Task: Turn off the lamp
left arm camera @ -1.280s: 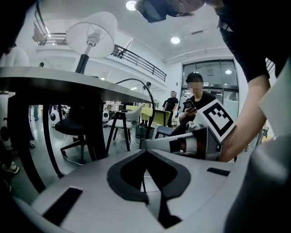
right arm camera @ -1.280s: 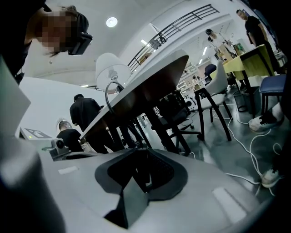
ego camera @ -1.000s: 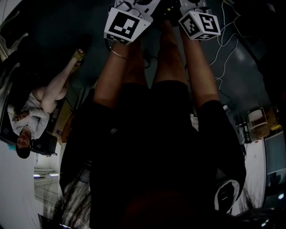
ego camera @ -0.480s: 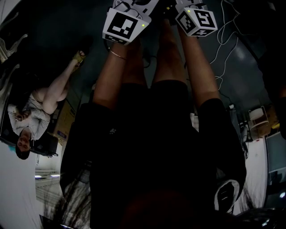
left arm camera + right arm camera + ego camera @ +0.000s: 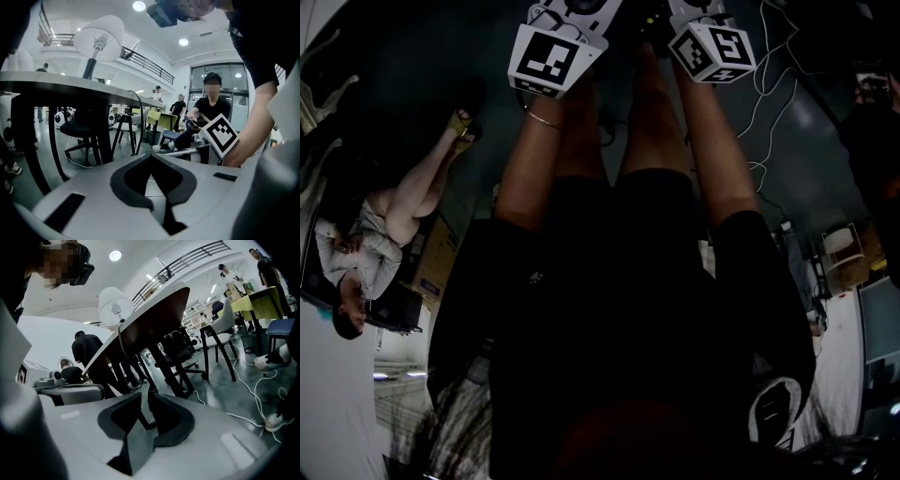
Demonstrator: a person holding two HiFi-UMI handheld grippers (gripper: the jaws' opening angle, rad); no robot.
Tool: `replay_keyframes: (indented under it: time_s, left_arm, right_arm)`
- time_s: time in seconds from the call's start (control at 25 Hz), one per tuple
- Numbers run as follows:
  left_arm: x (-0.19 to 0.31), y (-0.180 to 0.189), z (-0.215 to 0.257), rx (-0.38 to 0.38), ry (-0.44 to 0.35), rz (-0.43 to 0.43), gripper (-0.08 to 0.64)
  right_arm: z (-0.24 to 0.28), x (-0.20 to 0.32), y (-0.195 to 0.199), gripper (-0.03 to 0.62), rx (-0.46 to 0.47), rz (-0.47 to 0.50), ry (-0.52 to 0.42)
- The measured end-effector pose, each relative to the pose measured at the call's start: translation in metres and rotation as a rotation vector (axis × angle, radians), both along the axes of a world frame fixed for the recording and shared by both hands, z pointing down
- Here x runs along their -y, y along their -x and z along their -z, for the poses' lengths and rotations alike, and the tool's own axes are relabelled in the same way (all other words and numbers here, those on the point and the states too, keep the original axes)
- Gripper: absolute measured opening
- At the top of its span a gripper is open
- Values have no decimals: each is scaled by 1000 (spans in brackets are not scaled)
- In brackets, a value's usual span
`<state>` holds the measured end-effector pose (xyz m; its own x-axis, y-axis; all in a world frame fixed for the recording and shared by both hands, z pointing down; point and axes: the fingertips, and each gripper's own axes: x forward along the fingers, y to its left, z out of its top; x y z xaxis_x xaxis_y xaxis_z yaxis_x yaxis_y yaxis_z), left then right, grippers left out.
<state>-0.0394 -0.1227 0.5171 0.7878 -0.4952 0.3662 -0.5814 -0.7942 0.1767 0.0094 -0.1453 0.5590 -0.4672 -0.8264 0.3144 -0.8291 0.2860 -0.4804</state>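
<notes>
A white-shaded lamp (image 5: 99,31) on a dark stem stands on a dark table (image 5: 70,86), up and to the left in the left gripper view. The right gripper view shows the same lamp (image 5: 115,303) on the table's edge (image 5: 154,310), well above and beyond the jaws. My left gripper (image 5: 150,155) points under the table, its tips meeting with nothing in them. My right gripper (image 5: 145,394) has a narrow gap between its tips, nothing in it. In the head view only the two marker cubes (image 5: 548,56) (image 5: 717,49) show, above my legs.
Black office chairs (image 5: 82,133) and a tripod (image 5: 123,129) stand under and behind the table. White cables (image 5: 253,390) trail over the grey floor. A seated person (image 5: 211,108) is ahead on the right; another person (image 5: 86,350) stands by the table.
In the head view the left gripper's marker cube has shifted slightly up and to the left. The right cube stays put.
</notes>
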Motion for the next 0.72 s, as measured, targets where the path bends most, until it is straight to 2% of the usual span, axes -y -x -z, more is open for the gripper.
replay_keyframes:
  time_s: [0.2, 0.4, 0.72]
  left_arm:
    - [0, 1, 0, -10, 4, 13, 8]
    - [-2, 2, 11, -15, 14, 37, 8]
    - [-6, 21, 27, 2, 14, 38, 8]
  right_arm:
    - [8, -1, -4, 66, 17, -16, -17]
    - [26, -9, -12, 3, 21, -26, -28]
    - [55, -17, -16, 2, 15, -29, -48]
